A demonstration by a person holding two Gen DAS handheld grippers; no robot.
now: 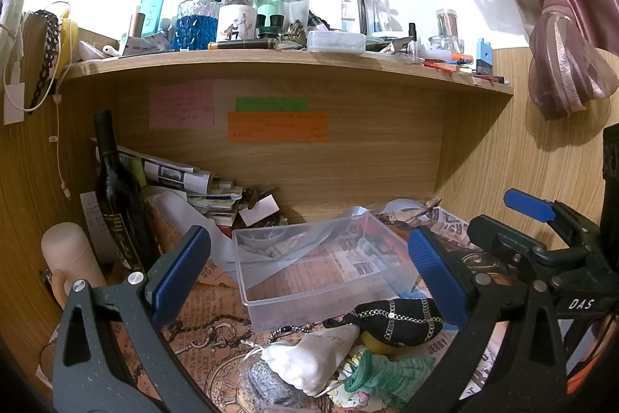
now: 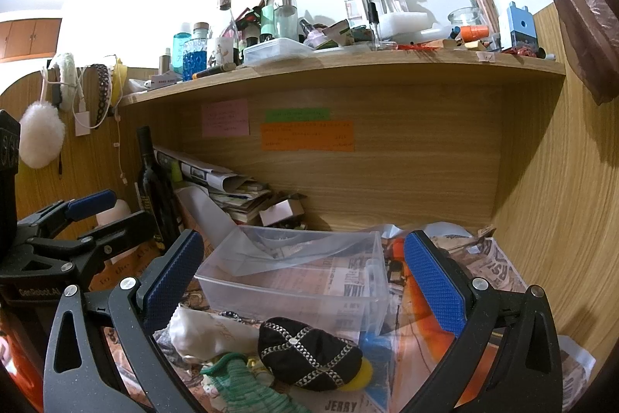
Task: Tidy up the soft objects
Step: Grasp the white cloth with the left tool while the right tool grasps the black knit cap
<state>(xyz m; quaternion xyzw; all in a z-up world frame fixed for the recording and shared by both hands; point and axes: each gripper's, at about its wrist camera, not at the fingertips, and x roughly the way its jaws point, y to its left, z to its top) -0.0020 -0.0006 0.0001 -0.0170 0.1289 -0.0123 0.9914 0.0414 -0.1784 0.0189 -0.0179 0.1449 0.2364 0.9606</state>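
Left gripper [image 1: 309, 273] stood open, gripping nothing, its 2 blue pads framing the clear plastic box [image 1: 323, 272] at 12 o'clock. Right gripper [image 2: 303, 283] likewise open and unloaded. Soft objects lay in a heap at 6 o'clock of the box: black pouch [image 2: 309, 359], white drawstring bag [image 1: 313, 362], green knit piece [image 1: 390, 374]. Pouch overlapped a yellow item [image 2: 361, 374].

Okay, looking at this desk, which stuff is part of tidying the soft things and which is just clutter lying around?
Part of the job:
black patterned pouch
white drawstring bag
green knitted piece
grey knitted piece
clear plastic box, the likely container

Just lying about:
dark wine bottle
stack of papers
sticky notes
bottles on the shelf
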